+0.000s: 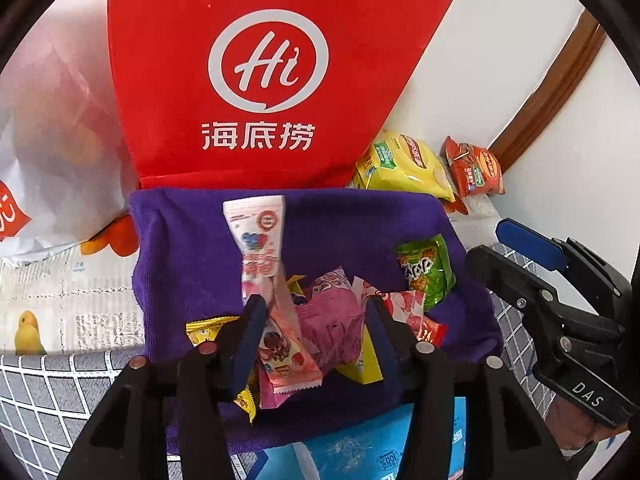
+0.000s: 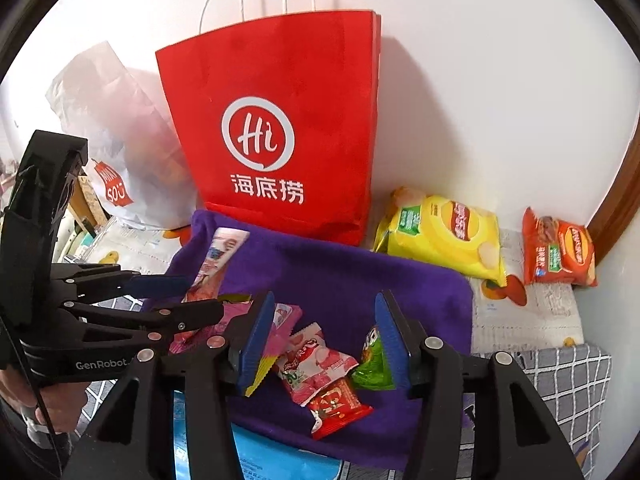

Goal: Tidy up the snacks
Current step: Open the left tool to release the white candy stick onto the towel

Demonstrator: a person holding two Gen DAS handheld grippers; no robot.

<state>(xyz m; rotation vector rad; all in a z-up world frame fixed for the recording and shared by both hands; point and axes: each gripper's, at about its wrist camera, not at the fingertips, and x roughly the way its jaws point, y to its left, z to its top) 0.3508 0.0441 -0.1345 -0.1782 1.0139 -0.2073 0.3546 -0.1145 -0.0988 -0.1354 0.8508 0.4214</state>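
**Snacks heaped on a purple cloth, both jaws released**

At far left, against the white wall: a crinkled white plastic bag (image 2: 120,120), translucent and slumped. Beside it, upright, a stiff red paper bag (image 2: 276,120) with white cord handles. In front, spread flat over printed paper, a soft purple cloth (image 2: 340,276) carrying the loose snacks.

On the cloth's left part: a long white-and-pink sachet (image 1: 258,240), glossy, long axis running away toward the red bag, near end buried in the heap. Left gripper (image 1: 316,332) low over a pink wrapper (image 1: 332,312) with crimped edges, jaws parted, straddling the pile, pads not pressing anything. Toward the middle, a red-and-white candy packet (image 2: 316,364), slanted, overlapping a small red wrapper (image 2: 340,404). Right gripper (image 2: 324,344) above these, jaws likewise apart, clamping nothing. Just right, touching the blue pad, a shiny green pouch (image 2: 374,364).

Off the cloth, farther right: a puffy yellow chip bag (image 2: 440,236), then an orange-red chip bag (image 2: 560,248) in the corner.
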